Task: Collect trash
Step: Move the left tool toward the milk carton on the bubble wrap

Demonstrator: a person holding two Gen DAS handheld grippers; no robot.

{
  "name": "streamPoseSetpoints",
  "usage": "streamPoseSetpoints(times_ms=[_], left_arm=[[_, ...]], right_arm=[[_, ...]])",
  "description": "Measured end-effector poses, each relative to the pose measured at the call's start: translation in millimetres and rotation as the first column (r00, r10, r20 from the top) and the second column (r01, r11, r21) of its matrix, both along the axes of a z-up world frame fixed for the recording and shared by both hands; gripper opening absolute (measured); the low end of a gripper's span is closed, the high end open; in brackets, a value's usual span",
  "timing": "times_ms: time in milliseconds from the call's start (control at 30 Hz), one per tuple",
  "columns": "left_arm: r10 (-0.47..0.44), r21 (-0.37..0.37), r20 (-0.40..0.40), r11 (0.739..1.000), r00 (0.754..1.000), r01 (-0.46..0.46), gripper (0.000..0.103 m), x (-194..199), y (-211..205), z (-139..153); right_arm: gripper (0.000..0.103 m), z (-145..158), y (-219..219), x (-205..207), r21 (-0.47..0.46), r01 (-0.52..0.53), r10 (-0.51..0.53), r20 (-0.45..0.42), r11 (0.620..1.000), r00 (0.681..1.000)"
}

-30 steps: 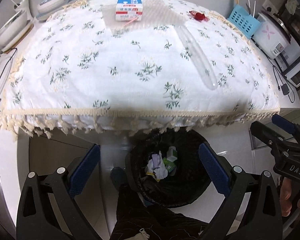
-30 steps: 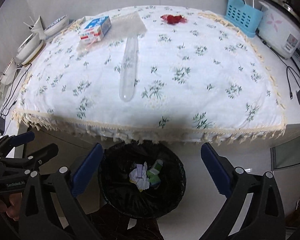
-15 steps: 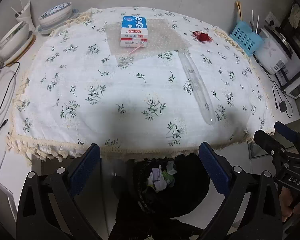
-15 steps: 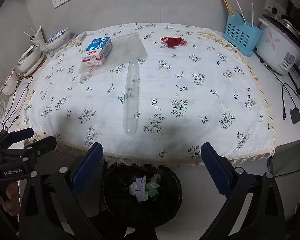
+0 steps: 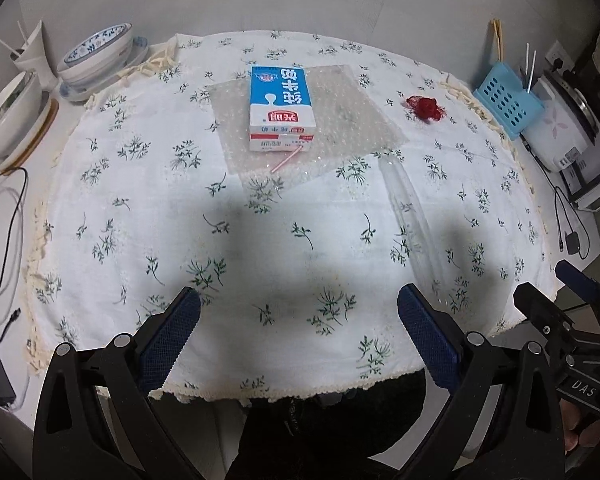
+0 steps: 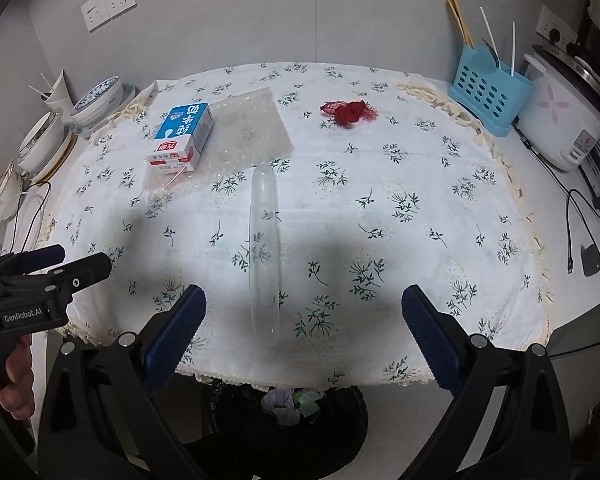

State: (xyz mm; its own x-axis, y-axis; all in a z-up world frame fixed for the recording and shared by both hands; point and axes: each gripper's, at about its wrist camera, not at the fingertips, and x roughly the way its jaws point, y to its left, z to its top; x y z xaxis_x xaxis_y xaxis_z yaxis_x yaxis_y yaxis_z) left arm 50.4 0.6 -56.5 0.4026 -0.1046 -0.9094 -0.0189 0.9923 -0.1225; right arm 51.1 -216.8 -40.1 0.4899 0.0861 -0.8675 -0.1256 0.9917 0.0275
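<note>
A blue and white milk carton (image 5: 280,108) with a pink straw lies on a sheet of bubble wrap (image 5: 340,120) at the far side of the floral tablecloth (image 5: 140,200). A long clear plastic sleeve (image 6: 265,256) lies mid-table; it also shows in the left wrist view (image 5: 414,220). A red crumpled net (image 6: 350,111) lies far right. A black trash bin (image 6: 292,432) with paper scraps stands under the near table edge. My left gripper (image 5: 298,338) and right gripper (image 6: 302,336) are open and empty over the near edge.
Bowls (image 5: 96,54) and a paper cup stand at the far left, with cables (image 5: 4,216) along the left edge. A blue utensil basket (image 6: 488,90) and a rice cooker (image 6: 568,116) stand at the right, beside a charger cable (image 6: 588,248).
Both grippers have risen and moved forward from over the bin to over the near table edge. The table top now fills the views and the bin is mostly hidden below.
</note>
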Motion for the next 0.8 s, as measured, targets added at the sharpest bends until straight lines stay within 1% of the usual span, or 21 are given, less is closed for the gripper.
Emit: streamPoseSetpoints(times_ms=[200,400,567,667,767,800], left_arm=[[-0.007,-0.005,-0.014,1.000,1.000,0.007,0.097,37,9,-4],[-0.009,-0.017,-0.034,1.000,0.999,0.008,0.097,72,18,-12],[-0.016,-0.013,-0.041,1.000,0.999,0.015,0.097,105,23,-17],[-0.011,-0.029,-0.056,1.000,0.998,0.010,0.097,127,29,-22],[-0.022,-0.020,-0.059,1.000,0.998,0.021,0.097,145,28,-25],[-0.030,-0.018,-0.062,0.999,0.998,0.028,0.097,149,26,-27]], right_arm=[[0.094,-9,12,22,-0.012,0.017,-0.018,-0.017,1.000,1.000],[0.094,-24,24,39,-0.020,0.027,-0.028,-0.047,0.999,0.999],[0.094,-39,29,52,-0.021,0.038,-0.040,-0.076,0.999,0.996],[0.091,-48,34,57,-0.014,0.039,-0.040,-0.096,0.999,0.995],[0.088,-57,37,64,-0.001,0.042,-0.042,-0.119,0.999,0.992],[0.085,-59,38,66,0.000,0.041,-0.041,-0.122,0.999,0.992]])
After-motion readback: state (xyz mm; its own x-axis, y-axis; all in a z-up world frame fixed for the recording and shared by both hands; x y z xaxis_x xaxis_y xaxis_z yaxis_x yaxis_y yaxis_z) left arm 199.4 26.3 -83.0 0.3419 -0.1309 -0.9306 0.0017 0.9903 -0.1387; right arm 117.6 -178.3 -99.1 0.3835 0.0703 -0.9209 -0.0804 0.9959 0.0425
